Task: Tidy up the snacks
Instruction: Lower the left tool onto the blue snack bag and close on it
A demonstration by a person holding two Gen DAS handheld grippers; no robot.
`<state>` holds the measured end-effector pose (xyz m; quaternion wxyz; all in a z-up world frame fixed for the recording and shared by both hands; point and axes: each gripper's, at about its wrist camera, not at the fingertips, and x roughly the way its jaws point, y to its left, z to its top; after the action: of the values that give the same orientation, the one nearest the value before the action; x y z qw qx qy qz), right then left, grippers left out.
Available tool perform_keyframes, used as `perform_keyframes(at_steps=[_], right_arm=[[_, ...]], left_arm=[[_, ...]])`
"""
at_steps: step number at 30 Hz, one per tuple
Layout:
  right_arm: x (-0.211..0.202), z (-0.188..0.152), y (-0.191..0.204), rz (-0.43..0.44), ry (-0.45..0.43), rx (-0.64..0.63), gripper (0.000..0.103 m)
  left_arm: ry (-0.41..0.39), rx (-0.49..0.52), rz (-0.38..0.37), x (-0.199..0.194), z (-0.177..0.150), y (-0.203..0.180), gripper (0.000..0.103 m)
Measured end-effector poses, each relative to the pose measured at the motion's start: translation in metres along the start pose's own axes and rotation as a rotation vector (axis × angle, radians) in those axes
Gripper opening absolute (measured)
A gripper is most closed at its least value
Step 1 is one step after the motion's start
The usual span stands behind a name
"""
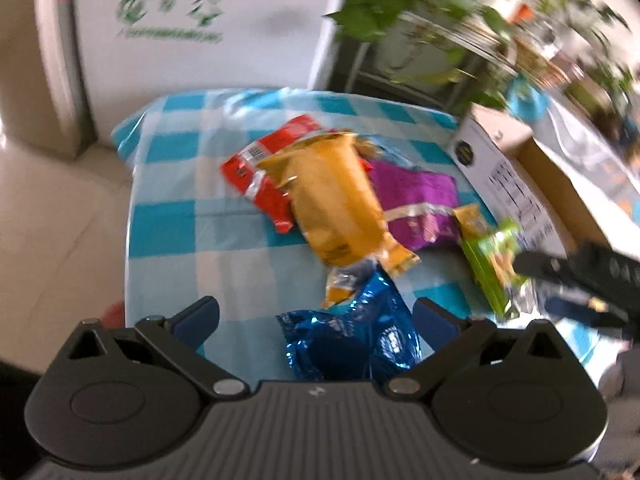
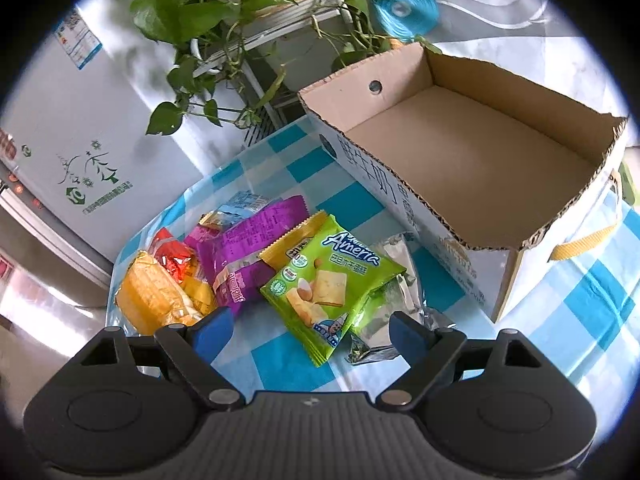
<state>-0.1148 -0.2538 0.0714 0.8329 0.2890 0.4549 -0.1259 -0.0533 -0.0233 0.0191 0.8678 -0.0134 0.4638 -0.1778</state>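
1. Snack packets lie in a loose heap on a table covered with a blue-and-white checked cloth point(image 2: 352, 200).
2. Yellow packet point(image 1: 340, 196): it sits on top of the heap, overlapping a red packet point(image 1: 256, 172) on one side and a purple packet point(image 1: 416, 204) on the other.
3. Crumpled blue foil packet point(image 1: 352, 336): it is nearest the left gripper point(image 1: 316, 314), whose jaws stand apart with the foil between them; no pad visibly presses on it.
4. Green packet point(image 2: 336, 280): it lies flat at the near edge of the heap, partly over the purple packet and over a silver foil packet point(image 2: 388, 308).
5. Right gripper point(image 2: 312, 332): its jaws stand wide apart above the green packet's lower corner and grip nothing; one blue pad sits over the silver foil.
6. Cardboard box point(image 2: 400, 196): it is open-topped, stands just beside the heap on the same cloth, and shows a bare floor.
7. Background: a white appliance point(image 2: 80, 128) with green printing stands behind the table, and a trailing green plant point(image 2: 192, 12) hangs beside it.
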Motion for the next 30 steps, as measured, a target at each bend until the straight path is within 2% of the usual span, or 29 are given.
perform_keyframes(at_steps=[18,30], right_arm=[[0.003,0.002,-0.003,-0.038,0.013,0.051,0.094],[-0.002,0.003,-0.011,-0.01,0.016,0.121,0.095]], left_arm=[[-0.009,0.449,-0.017,0.004,-0.032,-0.041,0.102],[-0.039,0.616,0.003,0.021,-0.051,-0.052,0.102]])
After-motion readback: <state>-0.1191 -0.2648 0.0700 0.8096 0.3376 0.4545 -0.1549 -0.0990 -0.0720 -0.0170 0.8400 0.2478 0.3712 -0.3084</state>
